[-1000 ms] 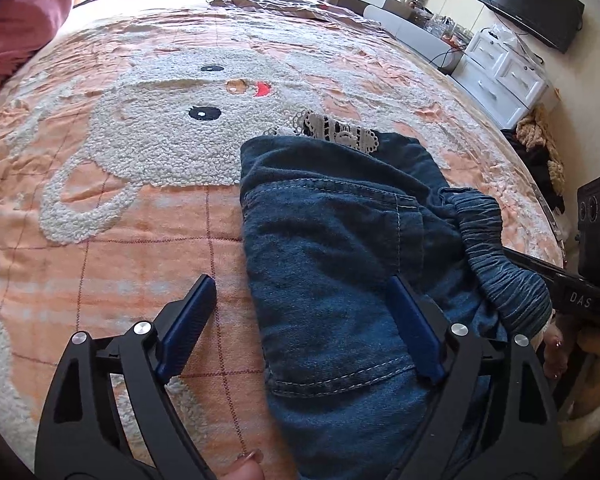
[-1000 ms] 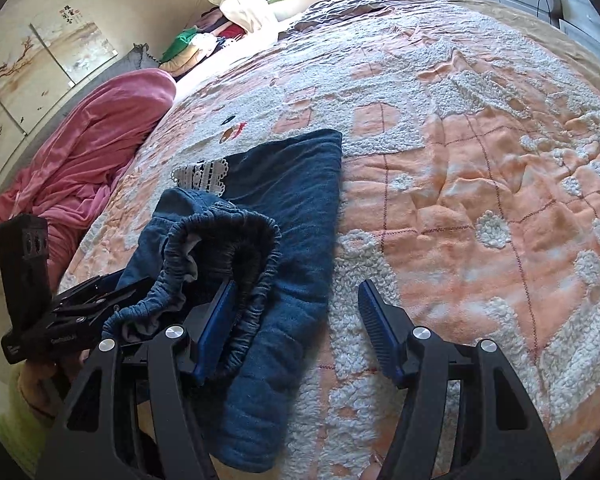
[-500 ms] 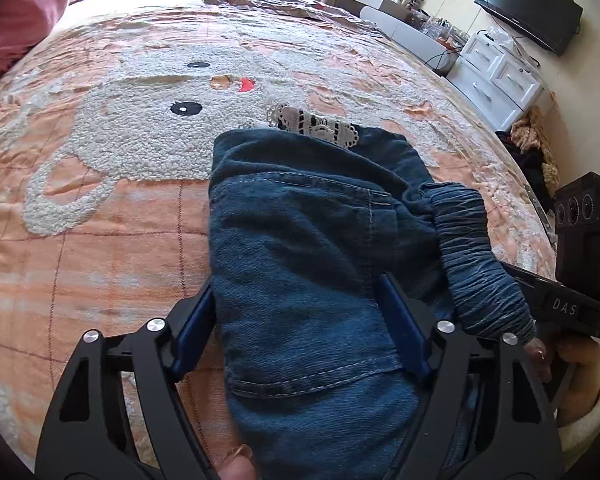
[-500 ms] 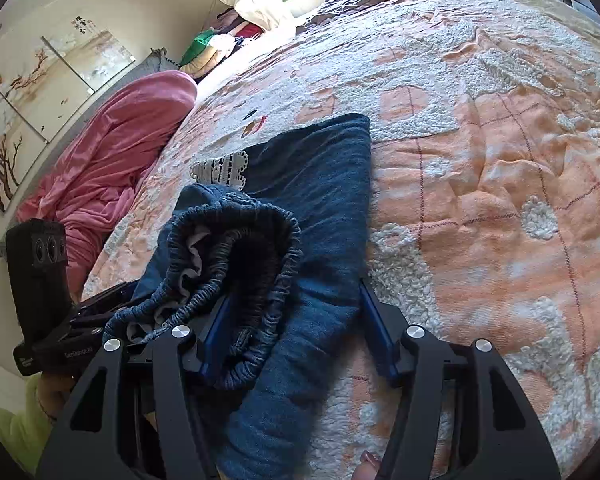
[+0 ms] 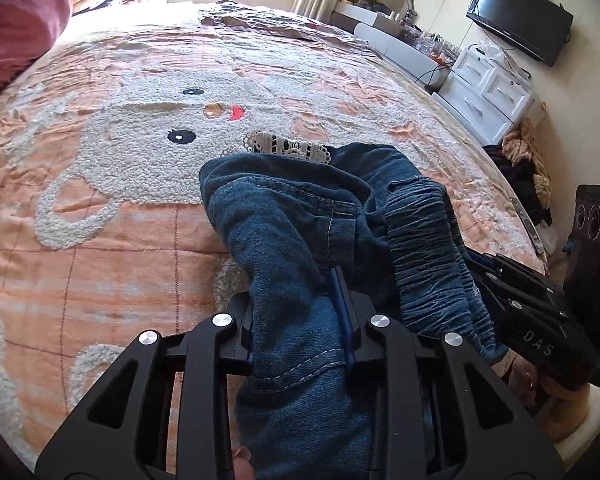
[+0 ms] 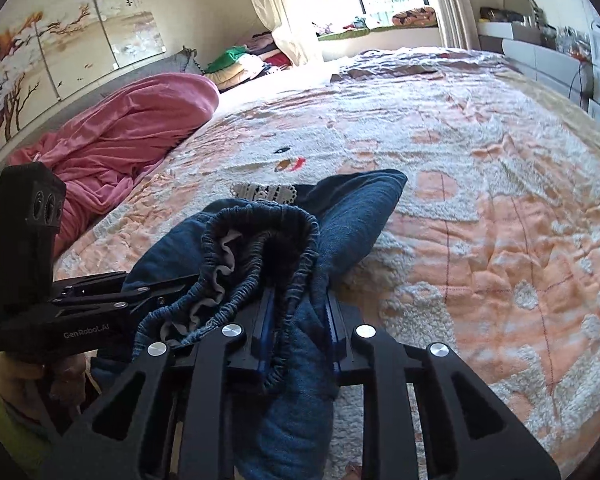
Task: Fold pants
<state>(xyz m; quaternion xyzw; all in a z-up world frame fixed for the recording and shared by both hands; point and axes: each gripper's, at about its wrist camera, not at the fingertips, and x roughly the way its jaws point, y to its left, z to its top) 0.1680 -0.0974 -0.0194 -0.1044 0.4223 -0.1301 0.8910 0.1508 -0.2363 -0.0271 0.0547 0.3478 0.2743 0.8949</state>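
Observation:
The dark blue denim pants [image 5: 300,216] lie bunched near the front edge of the bed, with a white lace trim [image 5: 288,146] at their far end. My left gripper [image 5: 300,300] is shut on the pocket side of the pants. My right gripper [image 6: 296,312] is shut on the pants [image 6: 340,216] beside the elastic waistband [image 6: 260,240], which gapes open. The near part of the pants is lifted off the bedspread. Each gripper shows in the other's view, the right one [image 5: 532,312] and the left one [image 6: 80,304].
The bed has an orange and white bedspread [image 5: 140,160] with a fluffy cartoon face. A pink blanket [image 6: 120,144] is heaped at the left. White drawers [image 5: 488,96] and a wall TV [image 5: 520,16] stand at the right. Piled clothes [image 6: 240,64] lie by the window.
Both grippers moved in over the pants and closed on them. The near part of the pants has risen off the bed and bunched up.

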